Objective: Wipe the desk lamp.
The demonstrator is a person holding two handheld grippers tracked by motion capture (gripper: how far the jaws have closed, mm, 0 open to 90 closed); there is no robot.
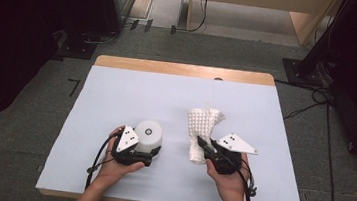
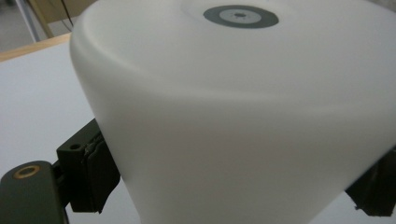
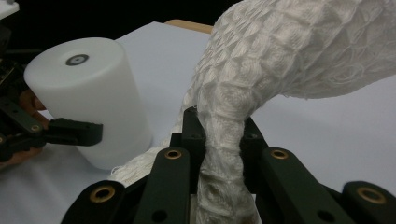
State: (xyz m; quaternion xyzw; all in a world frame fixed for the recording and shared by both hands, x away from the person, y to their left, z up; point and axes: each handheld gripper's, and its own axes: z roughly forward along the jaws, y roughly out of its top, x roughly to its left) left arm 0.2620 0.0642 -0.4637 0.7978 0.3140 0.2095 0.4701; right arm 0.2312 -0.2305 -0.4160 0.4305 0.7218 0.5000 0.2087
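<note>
The left gripper [image 1: 133, 148] has its jaws pressed against the white cylinder [image 1: 149, 135] standing upright on the counter [image 1: 131, 95], while at its three o'clock the right gripper [image 1: 211, 151] pinches the waffle cloth [image 1: 203, 125] (bunched, its length trailing toward twelve o'clock).

left tongs [image 1: 147, 153] – jaws spread wide, hand low | right tongs [image 1: 201, 144] – jaws pinched, hand raised

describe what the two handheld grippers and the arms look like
Both the left gripper and the right gripper are black, with flat linkage bars pinned by brass-ringed rivets. Each carries a grey three-cornered plate with dark dots on top and trails a black cable. The forearms are bare, with no sleeves.
</note>
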